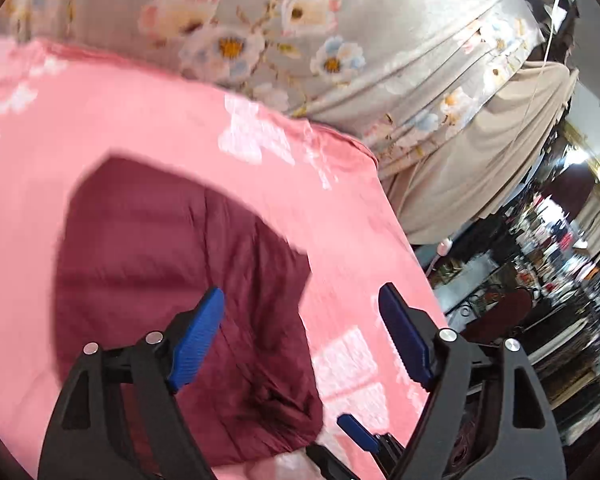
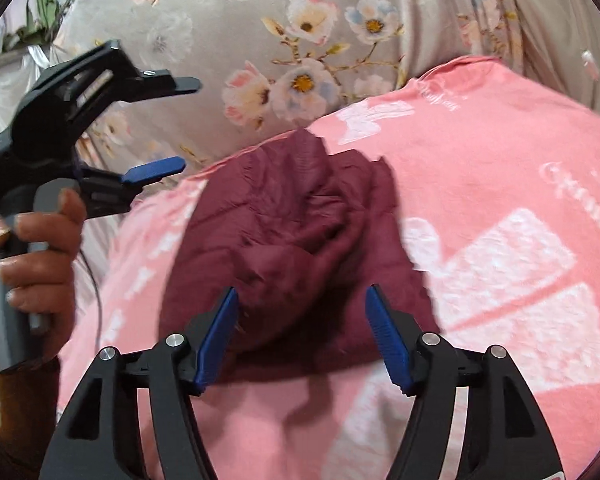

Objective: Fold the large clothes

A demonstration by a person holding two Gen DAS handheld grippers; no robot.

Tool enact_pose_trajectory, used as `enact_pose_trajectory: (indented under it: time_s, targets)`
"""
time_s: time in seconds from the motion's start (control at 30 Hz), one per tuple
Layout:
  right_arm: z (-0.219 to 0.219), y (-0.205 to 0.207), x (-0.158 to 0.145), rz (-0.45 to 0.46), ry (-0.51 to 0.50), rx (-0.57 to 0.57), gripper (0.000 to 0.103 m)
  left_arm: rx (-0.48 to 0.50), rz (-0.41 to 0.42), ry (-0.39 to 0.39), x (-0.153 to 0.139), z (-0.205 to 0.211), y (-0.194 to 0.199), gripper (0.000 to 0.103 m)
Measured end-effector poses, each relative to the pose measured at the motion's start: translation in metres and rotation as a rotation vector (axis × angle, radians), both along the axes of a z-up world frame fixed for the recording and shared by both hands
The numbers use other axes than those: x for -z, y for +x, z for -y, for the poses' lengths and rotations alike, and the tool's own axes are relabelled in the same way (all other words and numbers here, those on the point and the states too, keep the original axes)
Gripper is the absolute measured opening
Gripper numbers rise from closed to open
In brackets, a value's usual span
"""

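Note:
A maroon garment (image 1: 180,280) lies bunched in a compact heap on a pink blanket (image 1: 140,120) with white print. It also shows in the right wrist view (image 2: 292,248), wrinkled and partly folded on the pink blanket (image 2: 500,160). My left gripper (image 1: 300,320) is open and empty, hovering above the garment's right part. My right gripper (image 2: 302,320) is open and empty, just above the garment's near edge. The left gripper also shows in the right wrist view (image 2: 172,124), held in a hand at the left, jaws apart.
A grey floral bedsheet (image 1: 340,40) covers the bed beyond the blanket and shows in the right wrist view too (image 2: 260,40). A beige cloth (image 1: 480,160) hangs at the bed's right side. Cluttered shelves (image 1: 560,260) stand at the far right.

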State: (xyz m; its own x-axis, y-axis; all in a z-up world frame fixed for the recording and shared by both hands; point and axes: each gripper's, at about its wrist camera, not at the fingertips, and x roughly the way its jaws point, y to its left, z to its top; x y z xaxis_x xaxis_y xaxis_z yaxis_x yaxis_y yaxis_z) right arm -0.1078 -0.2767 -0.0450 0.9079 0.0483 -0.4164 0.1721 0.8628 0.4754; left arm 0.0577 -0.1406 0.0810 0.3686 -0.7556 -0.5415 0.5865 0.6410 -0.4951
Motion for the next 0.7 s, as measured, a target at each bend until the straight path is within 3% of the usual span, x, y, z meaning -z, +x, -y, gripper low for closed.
enact_pose_trajectory:
  time_s: [0.1, 0.23, 0.27, 0.33, 0.4, 0.53, 0.7]
  targets:
    - [-0.002, 0.009, -0.001, 0.010, 0.046, -0.005, 0.065, -0.008, 0.049, 0.098, -0.001, 0.015, 0.016, 0.077]
    - [-0.005, 0.020, -0.003, 0.002, -0.002, 0.044, 0.062, 0.051, 0.020, 0.220, 0.023, 0.044, 0.039, 0.076]
    - [-0.003, 0.023, -0.002, -0.005, -0.015, 0.055, 0.057, 0.062, 0.034, 0.267, 0.031, 0.055, 0.044, 0.074]
    - [0.003, 0.029, 0.000, -0.010, -0.008, 0.051, 0.022, 0.082, 0.052, 0.334, 0.043, 0.071, 0.048, 0.072]
    - [0.016, 0.027, 0.002, 0.004, 0.038, 0.053, 0.013, 0.103, 0.061, 0.383, 0.053, 0.089, 0.052, 0.070]
    - [0.038, 0.016, 0.010, 0.040, 0.116, 0.085, 0.007, 0.116, 0.078, 0.428, 0.063, 0.112, 0.058, 0.069]
    - [0.058, 0.015, 0.033, 0.009, 0.180, 0.136, 0.007, 0.121, 0.052, 0.457, 0.079, 0.147, 0.070, 0.066]
